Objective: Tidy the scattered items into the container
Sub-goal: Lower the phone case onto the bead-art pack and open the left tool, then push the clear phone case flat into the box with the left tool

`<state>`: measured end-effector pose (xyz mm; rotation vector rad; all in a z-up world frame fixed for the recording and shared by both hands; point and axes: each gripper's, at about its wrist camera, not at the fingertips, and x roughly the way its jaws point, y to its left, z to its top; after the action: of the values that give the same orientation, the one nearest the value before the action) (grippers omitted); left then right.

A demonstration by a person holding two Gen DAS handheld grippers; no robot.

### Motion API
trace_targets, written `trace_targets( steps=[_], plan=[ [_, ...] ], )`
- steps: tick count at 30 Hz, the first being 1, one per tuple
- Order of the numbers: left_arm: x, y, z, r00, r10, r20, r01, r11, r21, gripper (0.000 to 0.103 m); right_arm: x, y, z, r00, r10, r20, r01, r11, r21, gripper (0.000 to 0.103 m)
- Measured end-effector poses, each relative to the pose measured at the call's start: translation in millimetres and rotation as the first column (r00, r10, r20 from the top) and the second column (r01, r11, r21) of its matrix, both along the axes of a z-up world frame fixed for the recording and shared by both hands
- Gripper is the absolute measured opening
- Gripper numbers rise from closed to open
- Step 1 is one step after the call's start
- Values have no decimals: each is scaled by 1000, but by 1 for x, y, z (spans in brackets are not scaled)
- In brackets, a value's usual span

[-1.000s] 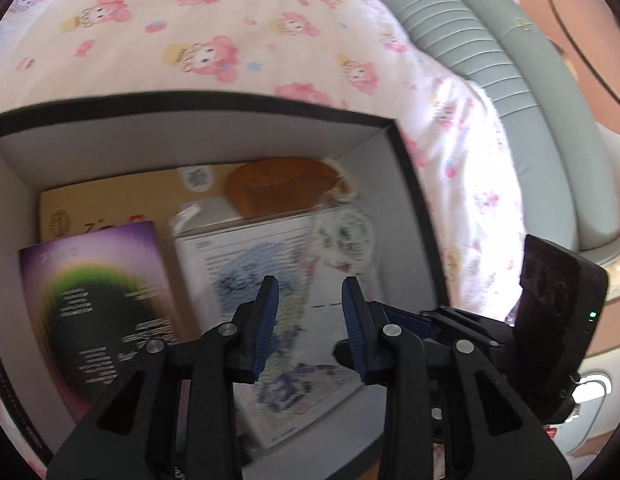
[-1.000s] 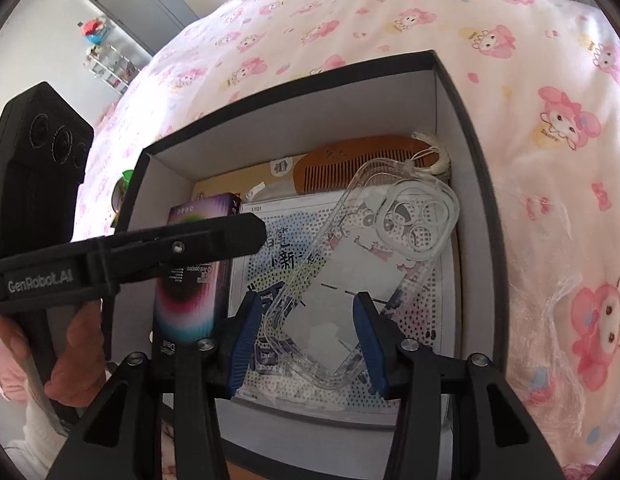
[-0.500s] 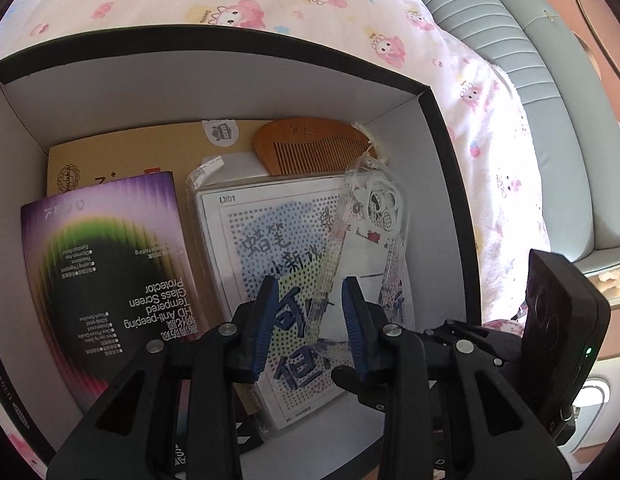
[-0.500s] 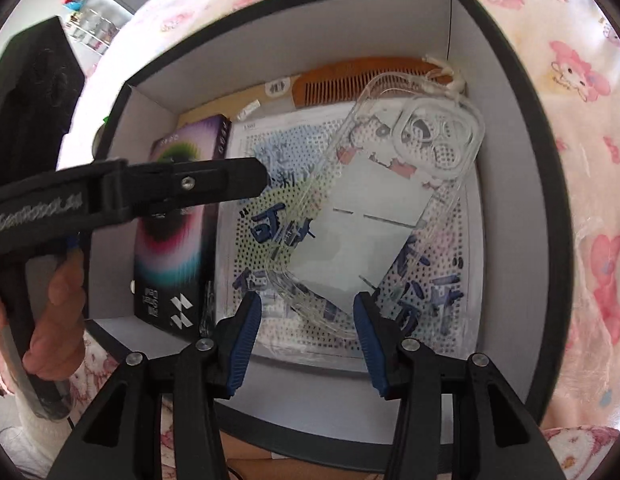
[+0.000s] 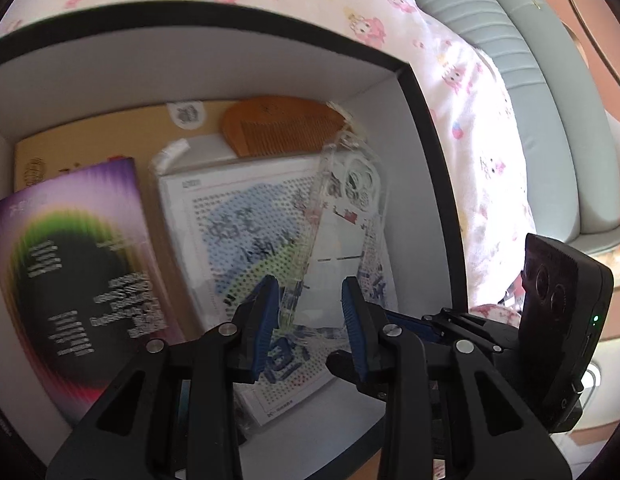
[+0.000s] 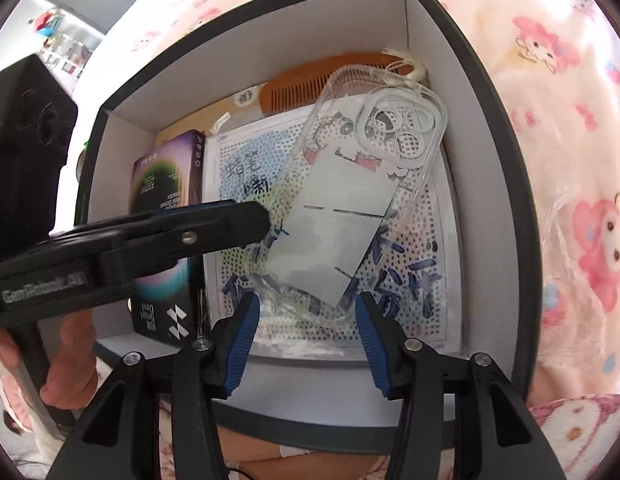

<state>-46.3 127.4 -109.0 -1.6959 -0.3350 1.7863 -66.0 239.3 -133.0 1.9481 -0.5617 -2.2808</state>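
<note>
From the left wrist view, the left gripper (image 5: 310, 304) is hanging over the near part of the box (image 5: 430, 128), its blue pads partly apart with nothing pinched between them. Below it, the clear phone case (image 5: 346, 216) is lying inside the box, toward the right wall, resting on a dotted sheet (image 5: 246, 240) printed with blue characters. A wooden comb (image 5: 282, 124) is lying along the far wall, partly under the far end of the case. A purple packet (image 5: 70, 272) is sitting against the left wall, overlapping a tan card (image 5: 90, 136) that is lying flat in the far left corner. The box is sitting on a pink cartoon-print blanket (image 5: 462, 60), and the right gripper's body (image 5: 558, 344) is showing at the box's near right corner.

From the right wrist view, the right gripper (image 6: 306, 320) is pointing down over the near edge of the box (image 6: 486, 92), and its jaws are opening; the near end of the phone case (image 6: 350, 204) is lying between the blue pads without either one pressing on it. The case is lying diagonally across the dotted sheet (image 6: 426, 304), its camera cutout toward the far right corner, overlapping the comb (image 6: 298, 80). The purple packet (image 6: 166, 184) is standing along the left wall. The left gripper's finger (image 6: 170, 236) is reaching in from the left, with a hand (image 6: 66, 364) holding its handle.
</note>
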Motion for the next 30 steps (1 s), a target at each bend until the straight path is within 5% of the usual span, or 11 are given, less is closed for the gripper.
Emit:
trace_targets(
  steps=[11, 15, 19, 30],
  plan=[
    [-7, -21, 0, 998, 66, -22, -67, 997, -48, 32, -27, -4, -3, 1000, 17, -4, -18, 985, -171, 51],
    [-2, -19, 9, 997, 42, -61, -45, 998, -48, 32, -13, -10, 18, 995, 24, -101, -30, 998, -54, 51],
    [-3, -9, 0, 1000, 9, 1, -9, 1000, -9, 32, 0, -9, 24, 992, 65, -103, -56, 994, 88, 51],
    [-18, -24, -6, 998, 58, -2, -58, 998, -38, 34, -16, 6, 8, 996, 87, -35, -87, 996, 1, 51]
  ],
)
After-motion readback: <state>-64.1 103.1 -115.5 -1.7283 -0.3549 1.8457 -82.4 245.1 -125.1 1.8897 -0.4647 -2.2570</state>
